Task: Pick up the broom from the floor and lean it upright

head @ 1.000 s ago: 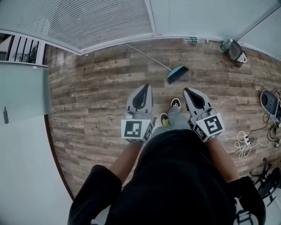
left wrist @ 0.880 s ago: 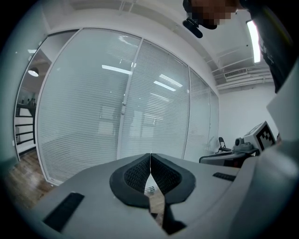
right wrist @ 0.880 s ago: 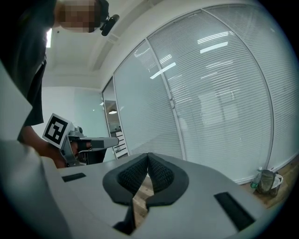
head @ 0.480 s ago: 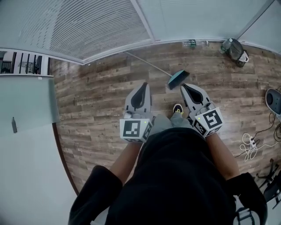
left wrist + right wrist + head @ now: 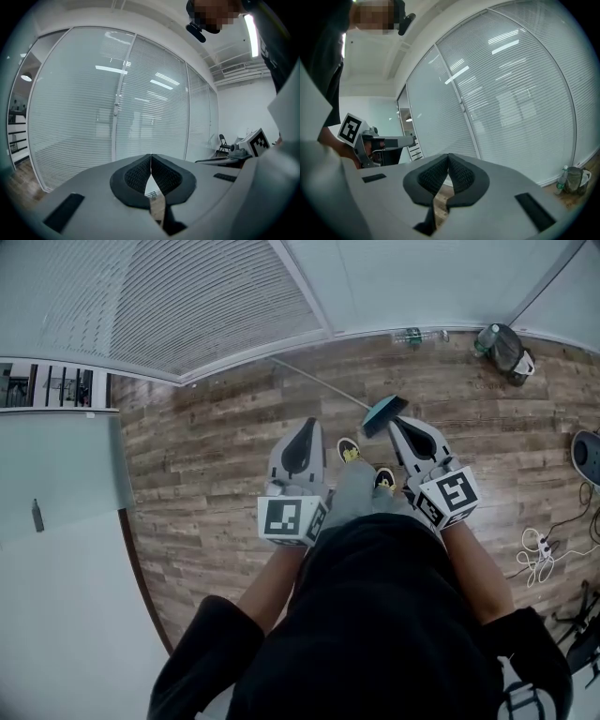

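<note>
We have stepped closer: broom [image 5: 383, 414], well ahead of both grippers a second ago, now shows its teal head just beside right gripper [image 5: 397, 424] tip in head view. Broom lies flat on floor [image 5: 206, 474], long axis diagonal: handle points up-left toward blinds [image 5: 187, 296], head toward us. Left gripper [image 5: 308, 424] jaws closed together, nothing between. Right jaws likewise closed, empty.

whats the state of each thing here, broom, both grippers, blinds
broom, lying on the floor, not held
left gripper, shut, nothing between the jaws
right gripper, shut, nothing between the jaws
blinds, lowered
</note>
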`<state>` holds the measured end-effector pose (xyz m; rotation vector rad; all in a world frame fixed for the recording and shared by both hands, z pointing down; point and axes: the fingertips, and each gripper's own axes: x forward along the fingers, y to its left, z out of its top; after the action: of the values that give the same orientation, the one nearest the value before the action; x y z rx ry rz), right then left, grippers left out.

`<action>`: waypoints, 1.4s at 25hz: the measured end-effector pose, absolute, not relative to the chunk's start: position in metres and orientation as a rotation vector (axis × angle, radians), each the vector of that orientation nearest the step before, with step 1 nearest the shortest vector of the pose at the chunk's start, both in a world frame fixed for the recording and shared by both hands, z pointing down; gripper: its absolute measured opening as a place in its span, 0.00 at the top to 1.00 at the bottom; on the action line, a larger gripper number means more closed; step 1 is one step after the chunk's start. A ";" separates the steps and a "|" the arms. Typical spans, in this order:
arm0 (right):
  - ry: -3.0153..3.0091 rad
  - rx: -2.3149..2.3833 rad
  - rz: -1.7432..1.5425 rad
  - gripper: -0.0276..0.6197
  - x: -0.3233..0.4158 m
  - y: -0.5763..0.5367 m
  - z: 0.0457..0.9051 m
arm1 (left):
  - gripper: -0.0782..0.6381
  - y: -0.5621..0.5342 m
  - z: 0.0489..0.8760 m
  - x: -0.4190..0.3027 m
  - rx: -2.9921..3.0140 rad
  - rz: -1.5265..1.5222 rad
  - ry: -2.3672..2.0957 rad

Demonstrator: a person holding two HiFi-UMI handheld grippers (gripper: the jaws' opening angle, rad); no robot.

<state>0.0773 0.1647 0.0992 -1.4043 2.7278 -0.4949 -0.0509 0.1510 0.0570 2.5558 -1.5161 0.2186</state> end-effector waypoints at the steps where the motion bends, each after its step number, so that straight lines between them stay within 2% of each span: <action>1: 2.723 -1.416 -0.497 0.93 0.078 0.160 0.101 | 0.86 0.146 0.059 -0.051 2.556 0.219 -1.509; 10: 2.779 -1.443 -0.522 0.93 0.056 0.094 0.111 | 0.86 0.078 0.082 -0.067 2.510 0.218 -1.454; 24: 3.115 -1.264 -0.542 0.93 -0.049 -0.058 0.160 | 0.86 -0.071 0.138 -0.153 2.373 0.234 -1.493; 35: 3.374 -1.176 -0.695 0.93 -0.066 -0.120 0.287 | 0.86 -0.127 0.258 -0.192 2.189 0.351 -1.514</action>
<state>-0.0659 -0.1199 0.2868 -1.1757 3.3741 -0.6946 -0.1919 -0.1267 0.2577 2.1888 -1.5145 0.3507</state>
